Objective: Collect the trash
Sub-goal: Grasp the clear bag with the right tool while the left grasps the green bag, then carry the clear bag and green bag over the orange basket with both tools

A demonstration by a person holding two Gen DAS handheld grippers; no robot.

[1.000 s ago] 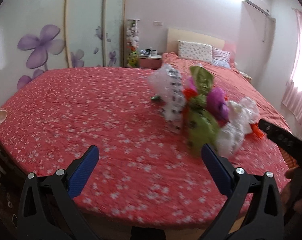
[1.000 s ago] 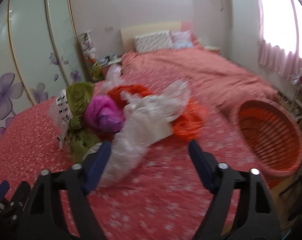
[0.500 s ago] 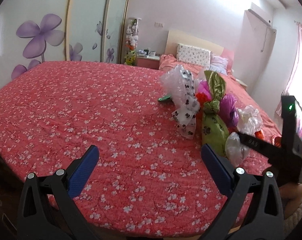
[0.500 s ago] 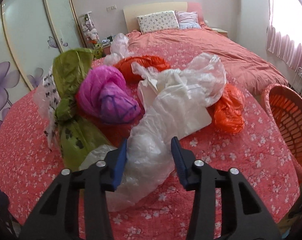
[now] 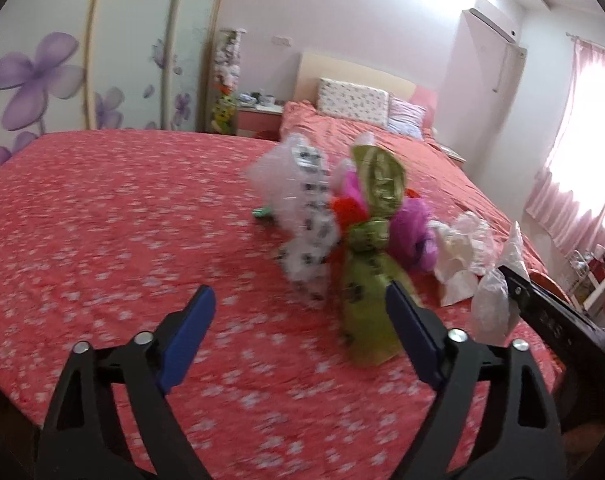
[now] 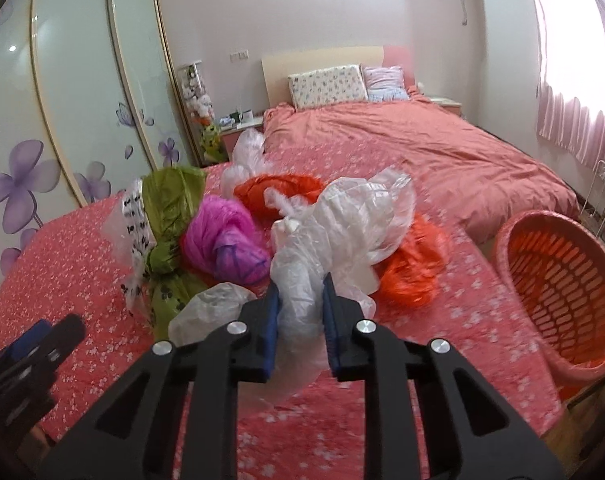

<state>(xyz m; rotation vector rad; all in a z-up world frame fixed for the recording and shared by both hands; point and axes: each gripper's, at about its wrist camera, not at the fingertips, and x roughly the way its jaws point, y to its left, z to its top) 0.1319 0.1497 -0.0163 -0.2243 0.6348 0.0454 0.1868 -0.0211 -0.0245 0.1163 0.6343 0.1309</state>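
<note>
since a second ago the right gripper has gone from spread wide above the pile to pinched in on the clear plastic bag, its blue pads now pressing a bunched fold of the film at the near edge of the heap; the left gripper has stayed spread wide and holds nothing, hovering over the flowered bedspread just short of the green bag

the trash sits as one tangled heap in the middle of the bed: the clear bag lies over an orange bag, with a magenta bag, the green bag and a black-and-white printed bag pressed up on its left. the orange basket stands off the bed's right edge, apart from the heap

what could go wrong: the hold looks to be on thin, slippery film only, so a quick lift could let it slide out. the bag's far end appears caught among its neighbours, so pulling could drag the orange or magenta bag along or scatter them over the edge. a long trailing tail might also snag the basket rim and spill outside

no brand or wording can be read; the marks on the printed bag and the green bag are too blurred to tell
</note>
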